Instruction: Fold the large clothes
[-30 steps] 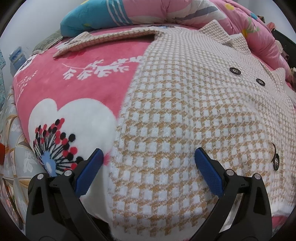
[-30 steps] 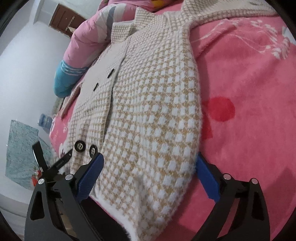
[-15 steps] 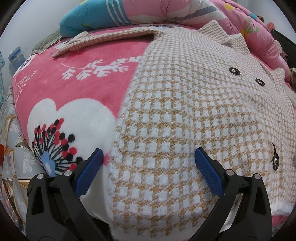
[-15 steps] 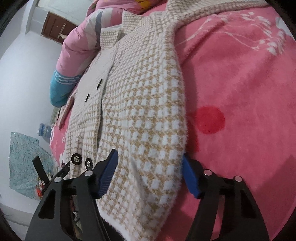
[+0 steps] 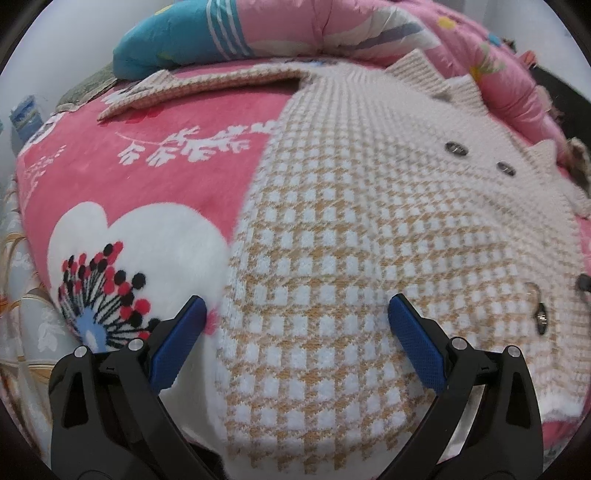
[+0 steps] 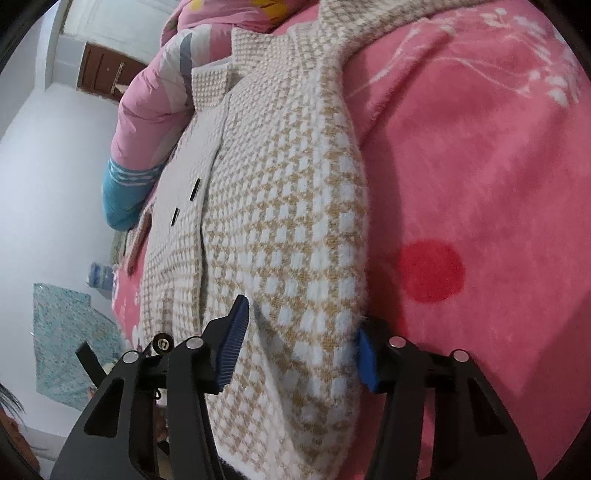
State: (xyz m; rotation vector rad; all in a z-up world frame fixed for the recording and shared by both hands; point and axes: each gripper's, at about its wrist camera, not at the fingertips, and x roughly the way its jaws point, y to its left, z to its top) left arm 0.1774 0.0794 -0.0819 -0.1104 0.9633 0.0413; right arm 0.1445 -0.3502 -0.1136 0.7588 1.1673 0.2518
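Observation:
A beige and white houndstooth knit coat point(image 5: 351, 229) with dark buttons lies spread on a pink floral blanket point(image 5: 159, 177), one sleeve stretched out to the far left. My left gripper point(image 5: 295, 332) is open, its blue pads straddling the coat's near left hem corner. In the right wrist view the same coat point(image 6: 280, 221) runs away from me. My right gripper point(image 6: 299, 339) is narrowed around the coat's near right edge, both pads against the fabric; I cannot tell whether it grips.
A rolled pink and teal quilt point(image 5: 295, 33) lies along the far side of the bed. The bed edge with a pale patterned sheet point(image 5: 22, 325) drops off at the left. A white wall and brown door point(image 6: 99, 70) show beyond.
My right gripper has narrowed from wide open onto the coat's right edge and tilted. The left gripper has stayed open and shifted slightly closer over the hem.

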